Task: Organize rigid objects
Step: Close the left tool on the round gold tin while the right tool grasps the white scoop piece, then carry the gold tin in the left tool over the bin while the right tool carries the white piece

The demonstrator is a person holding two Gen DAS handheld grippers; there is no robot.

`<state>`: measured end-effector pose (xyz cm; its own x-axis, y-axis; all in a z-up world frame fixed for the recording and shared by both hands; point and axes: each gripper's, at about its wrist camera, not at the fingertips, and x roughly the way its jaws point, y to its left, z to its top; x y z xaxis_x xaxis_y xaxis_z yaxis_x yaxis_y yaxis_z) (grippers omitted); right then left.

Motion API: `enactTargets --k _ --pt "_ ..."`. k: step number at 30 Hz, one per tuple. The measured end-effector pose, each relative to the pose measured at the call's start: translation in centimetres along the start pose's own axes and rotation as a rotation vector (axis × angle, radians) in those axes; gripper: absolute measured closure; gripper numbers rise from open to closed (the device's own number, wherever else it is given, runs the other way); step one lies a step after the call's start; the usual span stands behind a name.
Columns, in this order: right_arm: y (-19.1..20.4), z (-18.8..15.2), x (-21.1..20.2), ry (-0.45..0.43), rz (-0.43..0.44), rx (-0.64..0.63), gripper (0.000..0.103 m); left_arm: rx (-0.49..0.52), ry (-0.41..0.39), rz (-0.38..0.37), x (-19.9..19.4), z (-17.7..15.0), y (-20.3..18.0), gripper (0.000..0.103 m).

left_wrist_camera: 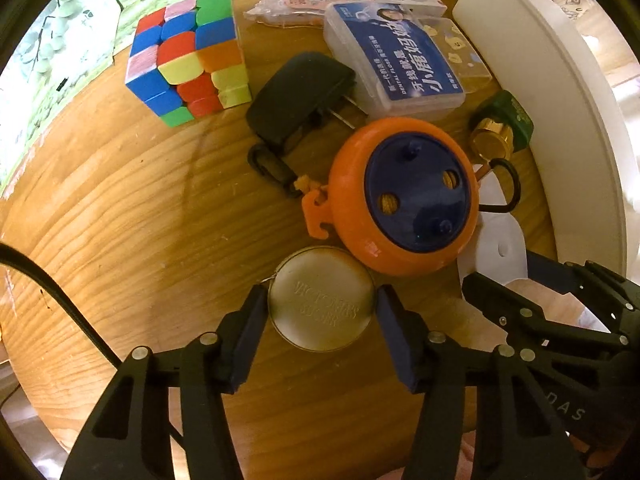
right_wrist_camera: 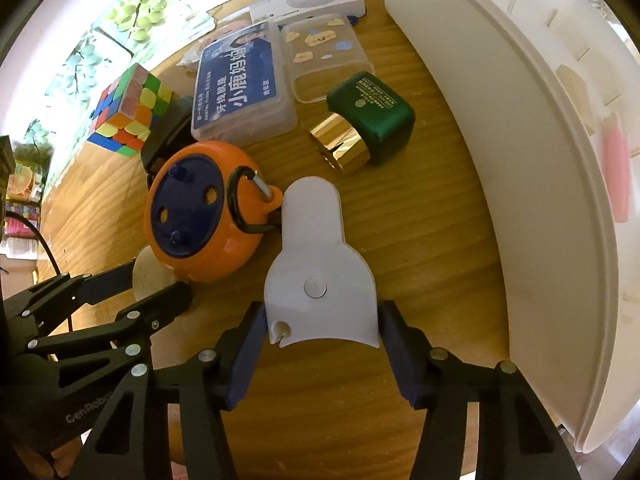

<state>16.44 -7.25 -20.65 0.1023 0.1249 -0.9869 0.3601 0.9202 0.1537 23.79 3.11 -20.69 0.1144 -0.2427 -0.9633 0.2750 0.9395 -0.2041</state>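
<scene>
Grasp step: round tin (left_wrist_camera: 322, 299) clamped by left gripper (left_wrist_camera: 322, 308), white plastic piece (right_wrist_camera: 320, 280) pinched by right gripper (right_wrist_camera: 321, 326); lift into white bin (right_wrist_camera: 540, 200) is needed next.

Your left camera sits on the left claw (left_wrist_camera: 322, 312) and looks down and forward, very close to the wooden table (left_wrist_camera: 120, 220). It faces the table's far edge, where the color cube (left_wrist_camera: 188, 56) stands. Your right camera sits on the right claw (right_wrist_camera: 322, 328), just as close, facing the same way, with the big white bin (right_wrist_camera: 520, 160) along its right side. Both views share the orange and blue reel (left_wrist_camera: 404, 196) (right_wrist_camera: 202, 210), the blue floss box (left_wrist_camera: 400, 60) (right_wrist_camera: 240, 92) and the green bottle (left_wrist_camera: 504, 128) (right_wrist_camera: 368, 124). Each camera also sees the other claw at its side.
</scene>
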Motion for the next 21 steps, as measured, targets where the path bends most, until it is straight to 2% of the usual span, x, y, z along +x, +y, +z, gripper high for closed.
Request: enactTargets --k 6,17,18,21 --pt "0.4 0.1 0.3 0.002 0.007 0.001 0.046 -0.013 -0.01 -0.003 0.3 -0.2 0.0 0.044" --pt "0.0 -1.4 0.0 0.003 0.043 0.003 0.046 -0.089 -0.004 -0.048 0.1 -2.7 1.0 0.044" --pt "0.0 -1.6 -0.2 0.002 0.047 -0.001 0.046 -0.083 0.288 0.102 0.0 -2.9 1.0 0.044" --pt "-0.1 -2.5 -0.9 -0.002 0.065 -0.015 0.046 -0.088 0.274 0.105 -0.7 -3.5 0.9 0.044"
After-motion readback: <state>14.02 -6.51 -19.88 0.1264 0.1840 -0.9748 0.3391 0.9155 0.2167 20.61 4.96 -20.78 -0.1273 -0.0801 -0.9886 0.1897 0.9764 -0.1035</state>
